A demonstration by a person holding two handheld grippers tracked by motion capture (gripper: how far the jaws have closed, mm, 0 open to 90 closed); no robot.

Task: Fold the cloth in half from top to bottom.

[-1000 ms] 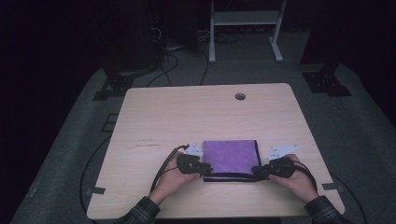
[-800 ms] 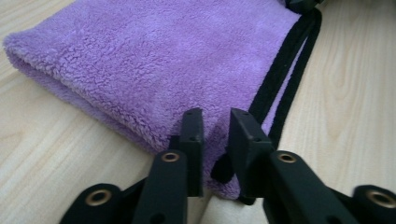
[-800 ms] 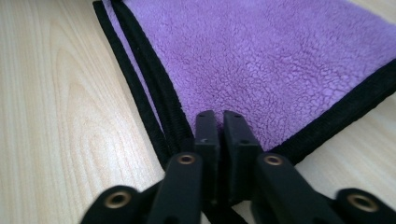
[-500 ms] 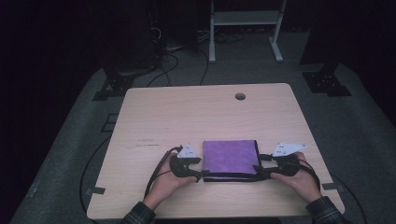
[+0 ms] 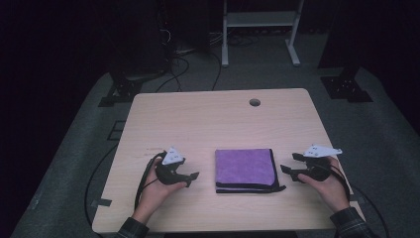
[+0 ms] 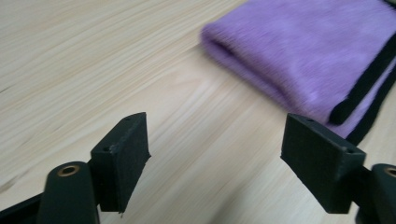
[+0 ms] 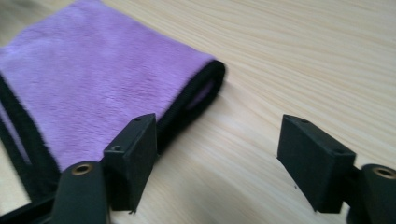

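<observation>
Folded purple microfibre cloth [image 5: 244,168] w/ black trim, lying flat on wooden table [image 5: 208,124] near front edge, roughly square, sides parallel to table edges. Plush nap, folded edge facing left, black hem at right and front. Left gripper [image 5: 190,179] just left of cloth, right gripper [image 5: 289,171] just right; both jaws wide, just opened, nothing between.
</observation>
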